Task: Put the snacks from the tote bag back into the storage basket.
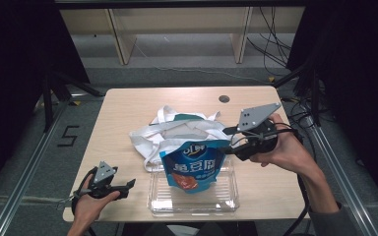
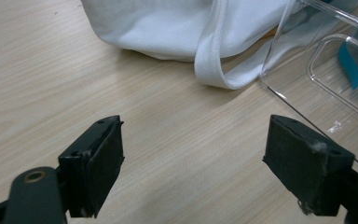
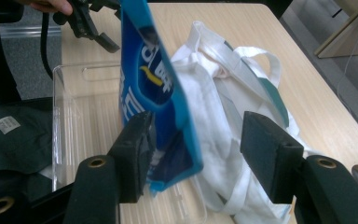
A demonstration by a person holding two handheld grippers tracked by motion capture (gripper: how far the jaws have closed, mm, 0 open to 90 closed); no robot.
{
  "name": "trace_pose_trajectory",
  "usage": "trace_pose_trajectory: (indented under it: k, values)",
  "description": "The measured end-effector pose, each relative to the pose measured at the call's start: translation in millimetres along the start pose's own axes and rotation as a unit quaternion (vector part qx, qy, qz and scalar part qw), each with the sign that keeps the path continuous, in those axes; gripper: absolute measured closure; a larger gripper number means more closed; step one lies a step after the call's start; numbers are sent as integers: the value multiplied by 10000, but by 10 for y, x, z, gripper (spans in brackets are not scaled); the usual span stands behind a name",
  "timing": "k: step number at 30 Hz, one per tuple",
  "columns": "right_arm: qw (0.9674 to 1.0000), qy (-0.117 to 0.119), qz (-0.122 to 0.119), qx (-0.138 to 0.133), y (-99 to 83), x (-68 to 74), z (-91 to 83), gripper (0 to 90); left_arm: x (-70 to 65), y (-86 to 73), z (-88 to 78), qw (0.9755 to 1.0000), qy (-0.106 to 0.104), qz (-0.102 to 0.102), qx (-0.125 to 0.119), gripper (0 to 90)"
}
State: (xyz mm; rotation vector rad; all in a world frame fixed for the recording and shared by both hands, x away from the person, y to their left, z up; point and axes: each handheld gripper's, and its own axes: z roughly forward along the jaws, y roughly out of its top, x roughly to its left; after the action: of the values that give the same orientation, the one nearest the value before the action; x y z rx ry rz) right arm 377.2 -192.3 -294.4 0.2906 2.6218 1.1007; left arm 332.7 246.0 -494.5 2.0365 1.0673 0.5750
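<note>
Right gripper point(image 1: 232, 149) in the high view is in my right hand point(image 1: 285, 147) over the right half of the table point(image 1: 123, 105), tips pointing left at the top right corner of the blue snack pouch point(image 1: 193, 167). From here I cannot tell if the jaws are gripping it. The pouch stands upright in the clear plastic tray point(image 1: 226, 196) at the front middle of the table. Behind it, touching the tray's back edge, lies the white tote bag point(image 1: 177, 130) with its straps loose. My left hand point(image 1: 91, 201) keeps the left gripper point(image 1: 130, 186) low at the front left corner, tips toward the tray and apart from it.

Left gripper view: left gripper point(image 2: 193, 161) is spread wide, with bare wood between the pads. Ahead I see the bag's white cloth point(image 2: 168, 23) w/ one strap point(image 2: 209, 65) curling down to the table, and the tray's clear corner point(image 2: 307, 84) at right. A bit of blue shows through the plastic.

Right gripper view: right gripper point(image 3: 196, 154) is spread apart. The pouch point(image 3: 154, 79) hangs edge-on between the pads and touches the left one; a gap stays to the right one, so no pinch. The tray point(image 3: 70, 121) is below left, the bag point(image 3: 228, 107) below right, and the left gripper point(image 3: 91, 21) is far at the top left.
</note>
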Motion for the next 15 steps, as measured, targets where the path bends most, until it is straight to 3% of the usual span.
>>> trace_pose_trajectory:
  k: [1, 2, 3, 6, 7, 9, 10, 11, 12, 15]
  values:
    - [10000, -13, 51, 8, -73, 6, -18, 442, -9, 0, 1, 10000, 20, -24, -14, 187]
    - [10000, -36, 85, 17, -102, 9, -16, 437, -33, 0, 24, 9996, -22, -231, -190, 187]
    - [9999, -10, 133, 20, -154, 7, -13, 434, -36, 0, 24, 9994, -42, -269, -192, 187]
    - [9998, 15, 192, 63, -255, 2, 6, 423, -13, 1, 7, 9999, -25, -93, -115, 187]
    - [9996, 8, 252, 92, -339, -6, 22, 423, -27, -2, 22, 9994, -38, -269, -202, 187]
    - [9994, -19, 330, 100, -389, -14, 32, 420, -13, 2, 21, 9996, -24, -179, -194, 187]
    - [9988, -21, 479, 82, -516, -39, 65, 421, -23, -3, 27, 9995, -34, -278, -153, 188]
    - [9988, -21, 479, 82, -516, -39, 65, 421, -26, -1, 32, 9995, -34, -271, -156, 188]
    - [9978, -14, 621, 249, -601, -62, 92, 418, -38, 24, 34, 9996, -43, -203, -168, 187]
    - [9968, -5, 759, 263, -733, -132, 129, 413, -46, 37, 32, 9999, -98, -63, -107, 187]
